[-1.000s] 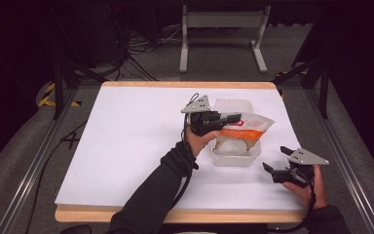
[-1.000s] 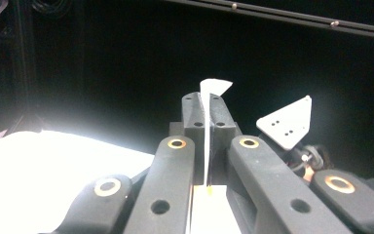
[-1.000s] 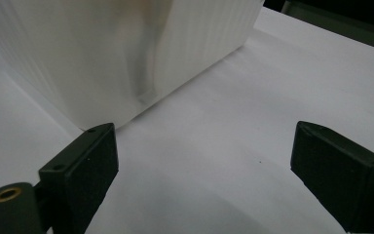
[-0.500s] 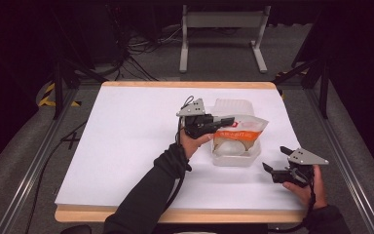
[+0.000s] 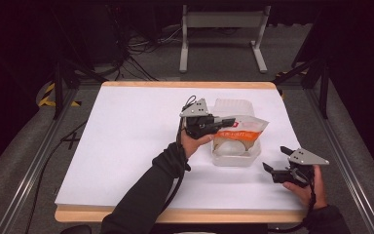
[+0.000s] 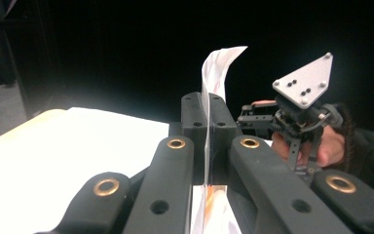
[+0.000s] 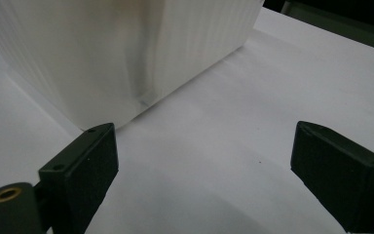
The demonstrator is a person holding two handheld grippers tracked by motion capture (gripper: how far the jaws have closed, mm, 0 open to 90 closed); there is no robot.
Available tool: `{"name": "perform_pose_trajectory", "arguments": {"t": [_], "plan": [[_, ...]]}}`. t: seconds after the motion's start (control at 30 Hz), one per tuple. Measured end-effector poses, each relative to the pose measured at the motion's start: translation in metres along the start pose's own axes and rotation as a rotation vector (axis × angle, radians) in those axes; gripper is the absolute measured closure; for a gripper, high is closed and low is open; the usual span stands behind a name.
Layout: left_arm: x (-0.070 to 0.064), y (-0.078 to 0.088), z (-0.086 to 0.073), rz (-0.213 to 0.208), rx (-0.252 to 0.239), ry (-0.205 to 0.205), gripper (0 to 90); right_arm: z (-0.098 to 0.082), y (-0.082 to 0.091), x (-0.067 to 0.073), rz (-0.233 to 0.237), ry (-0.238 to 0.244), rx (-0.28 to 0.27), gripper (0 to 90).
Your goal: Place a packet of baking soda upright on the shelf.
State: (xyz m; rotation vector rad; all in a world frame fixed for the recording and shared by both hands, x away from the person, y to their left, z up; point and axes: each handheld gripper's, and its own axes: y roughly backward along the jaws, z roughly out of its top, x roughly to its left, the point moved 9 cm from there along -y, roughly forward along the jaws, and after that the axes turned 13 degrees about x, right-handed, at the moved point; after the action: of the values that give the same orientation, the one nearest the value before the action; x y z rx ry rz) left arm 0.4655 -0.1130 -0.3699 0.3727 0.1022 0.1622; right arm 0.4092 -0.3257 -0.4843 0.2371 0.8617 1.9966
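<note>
The left gripper (image 5: 229, 120) is matt black plastic with brass-coloured rivets and a dull grey metal plate on top; pinched between its jaws is a thin, glossy film pouch (image 5: 241, 129), white and orange. Just below it sits a translucent, ribbed plastic container (image 5: 236, 155), milky and smooth. The right gripper (image 5: 275, 161) has the same matt black plastic, resting on a white, matt, paper-like table cover (image 5: 126, 136) edged with pale wood.

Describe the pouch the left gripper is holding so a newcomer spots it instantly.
On the white table, look right of centre for the clear plastic container. Over it, the left gripper is shut on the edge of a flat pouch, the one thing here with an orange band and print on white.
</note>
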Motion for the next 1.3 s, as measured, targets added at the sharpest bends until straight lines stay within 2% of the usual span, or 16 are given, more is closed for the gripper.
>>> {"name": "perform_pose_trajectory", "arguments": {"t": [0.1, 0.2, 0.33, 0.37, 0.4, 0.5, 0.6, 0.63, 0.73, 0.8, 0.83, 0.87, 1.03, 1.17, 1.3], "plan": [[0.001, 0.0, 0.0, 0.037, 0.031, -0.003, 86.4, 0.0, 0.0, 0.0, -0.001, 0.003, 0.001, 10.8], [0.0, 0.001, -0.002, 0.06, 0.071, -0.029, 86.7, 0.0, 0.0, 0.0, 0.001, 0.0, -0.003, 10.8], [0.001, 0.007, -0.004, 0.087, 0.094, -0.039, 81.7, 0.0, 0.0, 0.0, 0.001, 0.001, -0.002, 10.8], [0.002, 0.008, -0.005, 0.091, 0.105, -0.041, 79.1, 0.0, 0.0, 0.0, 0.001, 0.001, -0.003, 10.8], [0.002, 0.009, -0.006, 0.098, 0.114, -0.042, 72.2, 0.0, 0.0, 0.0, 0.002, 0.001, -0.003, 10.8], [0.006, 0.013, -0.011, 0.136, 0.146, -0.051, 68.8, 0.0, 0.0, 0.0, -0.002, 0.003, -0.002, 10.8], [0.01, 0.015, -0.019, 0.193, 0.196, -0.064, 59.3, 0.0, 0.0, 0.0, -0.001, 0.002, -0.001, 10.8], [0.012, 0.017, -0.023, 0.22, 0.216, -0.069, 52.4, 0.0, 0.0, 0.0, 0.0, 0.001, -0.003, 10.8], [0.014, 0.02, -0.028, 0.245, 0.237, -0.07, 45.2, 0.0, 0.0, 0.0, 0.0, 0.001, -0.002, 10.8], [0.017, 0.023, -0.032, 0.287, 0.262, -0.078, 38.3, 0.0, 0.0, 0.0, -0.001, 0.002, -0.001, 10.8], [0.018, 0.024, -0.034, 0.303, 0.276, -0.085, 30.5, 0.0, 0.0, 0.0, -0.001, 0.004, -0.002, 10.8], [0.021, 0.026, -0.039, 0.346, 0.303, -0.087, 26.9, 0.0, 0.0, 0.0, -0.003, 0.006, 0.001, 10.8], [0.021, 0.033, -0.048, 0.377, 0.346, -0.088, 15.7, 0.0, 0.0, 0.0, -0.001, 0.005, 0.0, 10.8], [0.02, 0.043, -0.054, 0.367, 0.349, -0.071, 9.4, 0.0, 0.0, 0.0, -0.001, 0.005, -0.001, 10.8], [0.019, 0.05, -0.057, 0.362, 0.352, -0.073, 7.3, 0.0, 0.0, 0.0, -0.002, 0.004, -0.003, 10.8]]}}
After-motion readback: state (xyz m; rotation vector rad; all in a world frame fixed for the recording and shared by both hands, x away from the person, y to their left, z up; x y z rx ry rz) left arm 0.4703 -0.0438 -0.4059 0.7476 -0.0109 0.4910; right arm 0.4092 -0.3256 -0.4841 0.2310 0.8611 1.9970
